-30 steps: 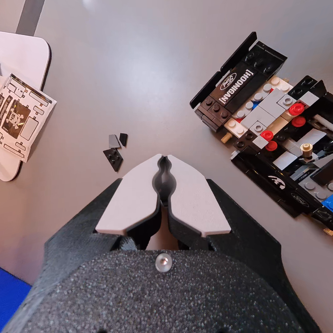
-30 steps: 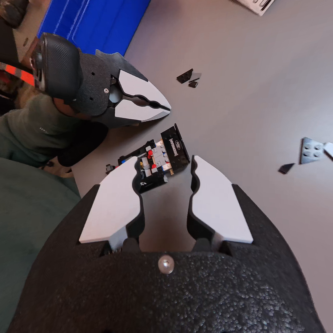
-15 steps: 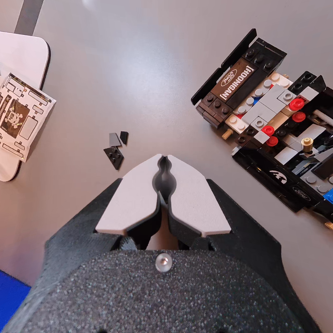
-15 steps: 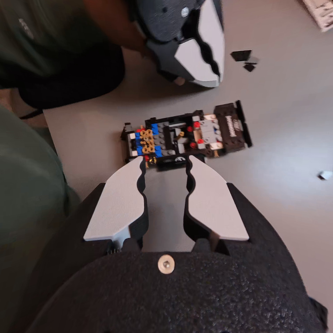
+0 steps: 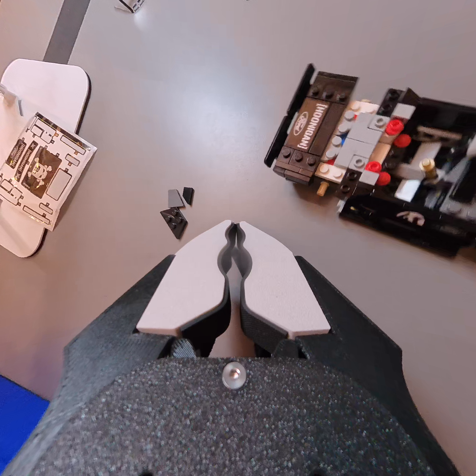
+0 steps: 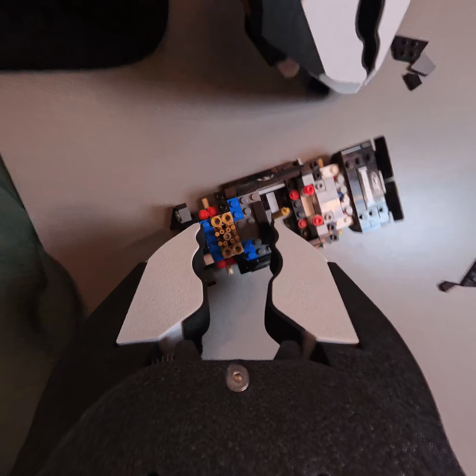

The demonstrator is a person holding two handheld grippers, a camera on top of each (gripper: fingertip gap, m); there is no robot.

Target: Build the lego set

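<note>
The part-built black lego car (image 6: 304, 203) lies on the grey table, with grey, red, blue and gold pieces on top. It also shows at the right of the left wrist view (image 5: 360, 144). My right gripper (image 6: 238, 229) is open, with a finger on either side of the car's blue and gold end; I cannot tell whether they touch it. My left gripper (image 5: 234, 223) is shut and empty, just right of a black wedge plate (image 5: 173, 219), a grey tile (image 5: 175, 198) and a small black tile (image 5: 188, 194). It also shows in the right wrist view (image 6: 347, 46).
A sticker sheet (image 5: 38, 167) lies on a white board (image 5: 51, 92) at the left. Another dark loose piece (image 6: 461, 280) lies right of the car. A person's green sleeve (image 6: 23, 270) is at the left. A blue surface (image 5: 15, 417) shows at the lower left. My hands' fingertips stand some 15 centimetres from each other. To the small black tile (image 5: 188, 194): left tips about 5 centimetres, right tips about 15 centimetres. Seen from the right wrist view (image 6: 412, 80) as well.
My right gripper has swung round and moved in until its open fingers straddle the car's blue and gold end. The car looks slightly turned in the left wrist view. The left gripper stays shut.
</note>
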